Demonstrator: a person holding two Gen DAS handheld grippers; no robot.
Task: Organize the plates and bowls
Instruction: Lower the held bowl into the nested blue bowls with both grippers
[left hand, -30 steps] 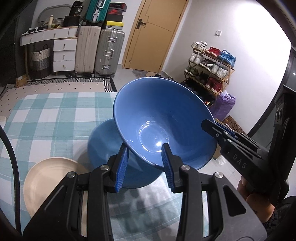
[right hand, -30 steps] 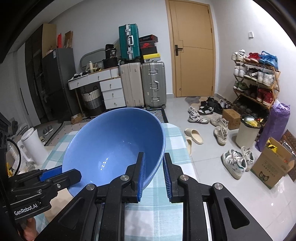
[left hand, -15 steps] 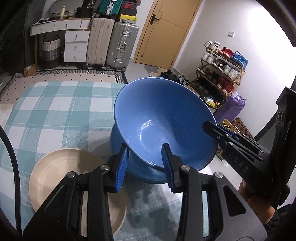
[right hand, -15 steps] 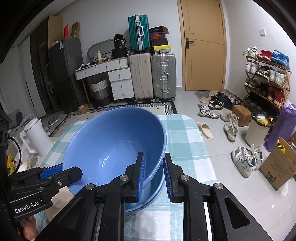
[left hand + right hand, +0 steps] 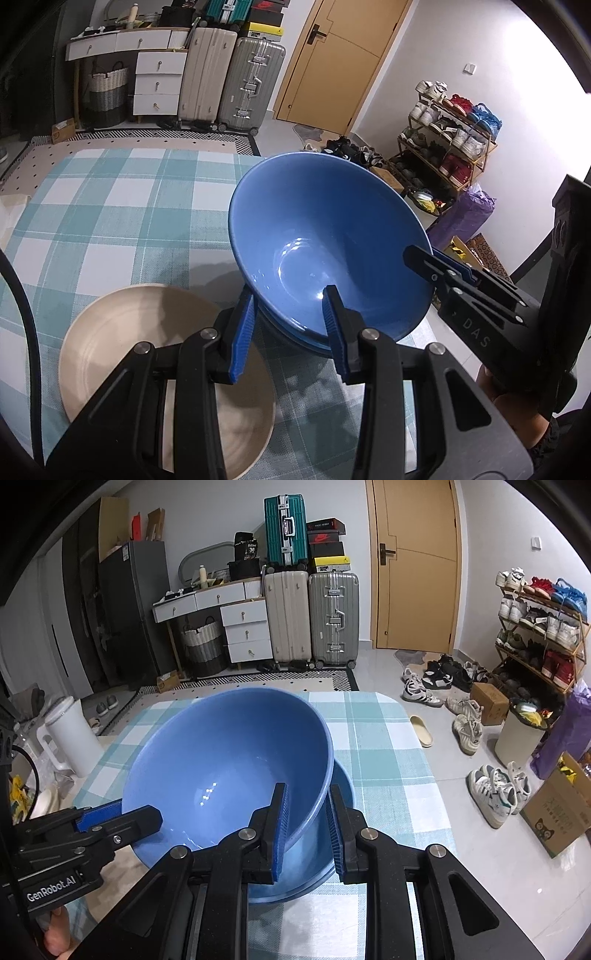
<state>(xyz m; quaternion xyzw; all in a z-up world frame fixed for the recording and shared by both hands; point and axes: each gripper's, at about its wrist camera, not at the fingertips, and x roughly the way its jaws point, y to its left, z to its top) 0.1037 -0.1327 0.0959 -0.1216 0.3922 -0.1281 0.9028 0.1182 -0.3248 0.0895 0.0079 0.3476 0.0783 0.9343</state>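
While the blue bowl (image 5: 325,251) hangs tilted just over a second blue bowl (image 5: 341,779) on the tabletop (image 5: 110,206), we have it by opposite sides of the rim. Left gripper (image 5: 291,328): fingers narrow, clamped on the near rim. Right gripper (image 5: 306,823): fingers almost fully closed, pinching the rim wall. Both bowls sit near the tabletop's right edge, with the cream plate (image 5: 147,339) just beside on the left. To nest it well, our call: level the bowl first, centre it over the lower one, lower both sides evenly, and let go only once it seats; a one-sided release could tip it off the edge. Readable text: "GenRobot.AI" on the left gripper body, "DAS" on the right.
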